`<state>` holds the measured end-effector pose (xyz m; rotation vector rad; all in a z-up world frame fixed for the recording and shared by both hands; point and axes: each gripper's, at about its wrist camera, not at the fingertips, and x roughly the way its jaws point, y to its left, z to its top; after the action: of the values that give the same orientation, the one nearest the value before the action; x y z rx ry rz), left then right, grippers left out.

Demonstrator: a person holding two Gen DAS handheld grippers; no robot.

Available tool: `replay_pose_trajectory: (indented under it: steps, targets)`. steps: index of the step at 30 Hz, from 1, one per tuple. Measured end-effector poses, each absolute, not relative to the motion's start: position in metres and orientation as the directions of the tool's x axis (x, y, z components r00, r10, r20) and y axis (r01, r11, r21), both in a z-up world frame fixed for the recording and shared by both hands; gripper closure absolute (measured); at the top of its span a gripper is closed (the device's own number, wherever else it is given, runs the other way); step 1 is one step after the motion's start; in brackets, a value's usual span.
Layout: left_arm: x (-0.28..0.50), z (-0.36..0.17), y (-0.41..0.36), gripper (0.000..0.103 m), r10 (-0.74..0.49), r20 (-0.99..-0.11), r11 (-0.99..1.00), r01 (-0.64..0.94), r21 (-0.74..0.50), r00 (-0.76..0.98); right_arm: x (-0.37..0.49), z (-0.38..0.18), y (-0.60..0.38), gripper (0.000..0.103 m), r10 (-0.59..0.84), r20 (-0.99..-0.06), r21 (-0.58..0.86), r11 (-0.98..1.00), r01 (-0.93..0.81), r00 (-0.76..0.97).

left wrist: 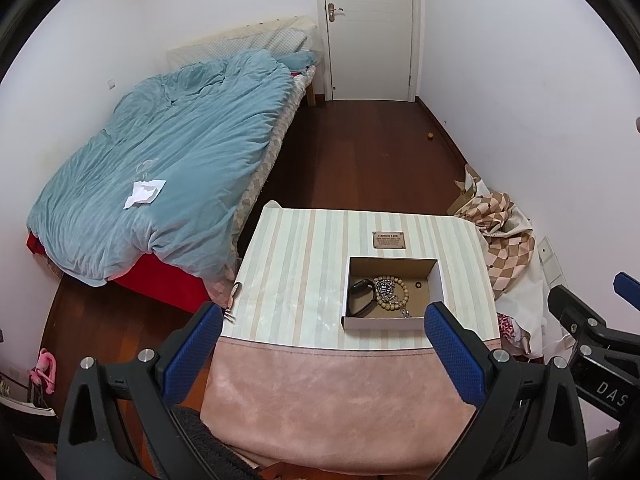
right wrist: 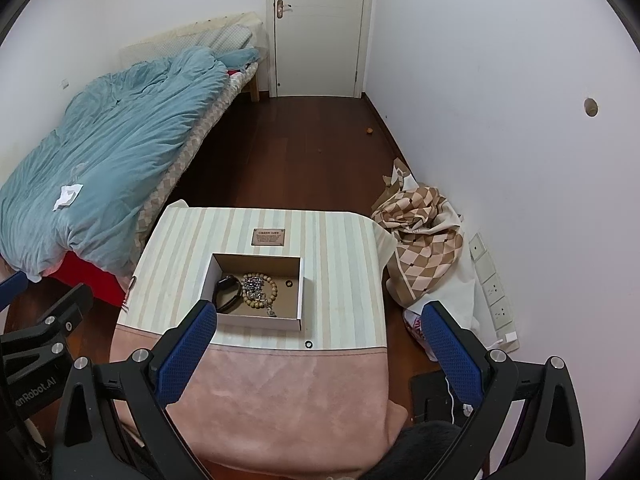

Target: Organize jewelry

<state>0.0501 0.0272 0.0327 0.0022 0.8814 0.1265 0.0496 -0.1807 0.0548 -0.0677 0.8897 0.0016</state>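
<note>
An open white cardboard box (left wrist: 439, 280) (right wrist: 256, 322) sits on the striped tablecloth (left wrist: 304, 264) (right wrist: 340, 264). Inside lie a black smart band (left wrist: 363, 296) (right wrist: 229, 291), a wooden bead bracelet (left wrist: 394, 294) (right wrist: 260, 290) with a silvery chain, and a small ring (left wrist: 418, 285) (right wrist: 288, 283). A small black ring (right wrist: 308, 344) lies on the cloth just in front of the box. A metal hair clip (left wrist: 232, 304) lies at the table's left edge. My left gripper (left wrist: 322, 344) and right gripper (right wrist: 316, 344) are both open and empty, hovering above the table's near side.
A bed with a blue duvet (left wrist: 160, 168) stands to the left. A checkered cloth pile (right wrist: 424, 236) and a power strip (right wrist: 494, 296) lie on the floor at the right. A white door (right wrist: 320, 28) is at the back.
</note>
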Motion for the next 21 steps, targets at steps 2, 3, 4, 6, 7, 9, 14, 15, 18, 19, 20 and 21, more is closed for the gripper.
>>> replay_pose_trajectory:
  steps: [2,3,4,6,7,9,14,15,18,19,20,21]
  targets:
    - [0.0490,0.0327,0.0270,0.000,0.112,-0.768,0.992,-0.109,0.055,0.630,0.0497,0.0554,-0.1813,0.000,-0.028,-0.775,-0.060,0.998,-0.030,0.631]
    - [0.0491,0.0327,0.0271,0.000,0.111,-0.769,0.993,-0.109,0.054,0.629,0.0498,0.0557,-0.1816,0.000,-0.028,-0.775,-0.061,0.998,-0.030,0.631]
    - [0.0486,0.0325,0.0272,0.000,0.111,-0.770,0.993,-0.110,0.054,0.629,0.0497,0.0556,-0.1820,0.000,-0.028,-0.776,-0.061,0.998,-0.030,0.630]
    - [0.0461,0.0319,0.0278,0.000,0.110,-0.770,0.993,-0.108,0.054,0.629,0.0493,0.0560,-0.1823,0.000,-0.028,-0.776,-0.061,0.998,-0.030,0.630]
    - [0.0453,0.0318,0.0280,0.000,0.110,-0.770,0.993,-0.108,0.054,0.629,0.0490,0.0559,-0.1830,0.000,-0.027,-0.777,-0.060,0.998,-0.031,0.629]
    - [0.0457,0.0320,0.0279,0.000,0.110,-0.769,0.993,-0.108,0.054,0.629,0.0491,0.0560,-0.1831,0.000,-0.028,-0.778,-0.062,0.998,-0.032,0.628]
    - [0.0455,0.0321,0.0283,0.000,0.111,-0.768,0.993,-0.109,0.054,0.630,0.0488,0.0560,-0.1827,0.000,-0.028,-0.777,-0.061,0.998,-0.032,0.629]
    - [0.0455,0.0321,0.0284,0.000,0.110,-0.769,0.993,-0.109,0.052,0.629,0.0489,0.0560,-0.1825,0.000,-0.030,-0.777,-0.064,0.997,-0.032,0.629]
    - [0.0463,0.0324,0.0280,0.000,0.110,-0.770,0.993,-0.109,0.053,0.629,0.0488,0.0561,-0.1826,0.000,-0.027,-0.777,-0.062,0.998,-0.033,0.629]
    - [0.0463,0.0323,0.0280,0.000,0.109,-0.770,0.993,-0.108,0.052,0.628,0.0486,0.0562,-0.1829,0.000,-0.028,-0.777,-0.063,0.997,-0.034,0.629]
    - [0.0439,0.0324,0.0285,0.000,0.108,-0.770,0.993,-0.108,0.052,0.628,0.0488,0.0559,-0.1828,0.000,-0.029,-0.777,-0.064,0.997,-0.033,0.629]
    - [0.0440,0.0324,0.0285,0.000,0.110,-0.770,0.993,-0.108,0.053,0.629,0.0489,0.0560,-0.1826,0.000,-0.027,-0.778,-0.061,0.998,-0.033,0.628]
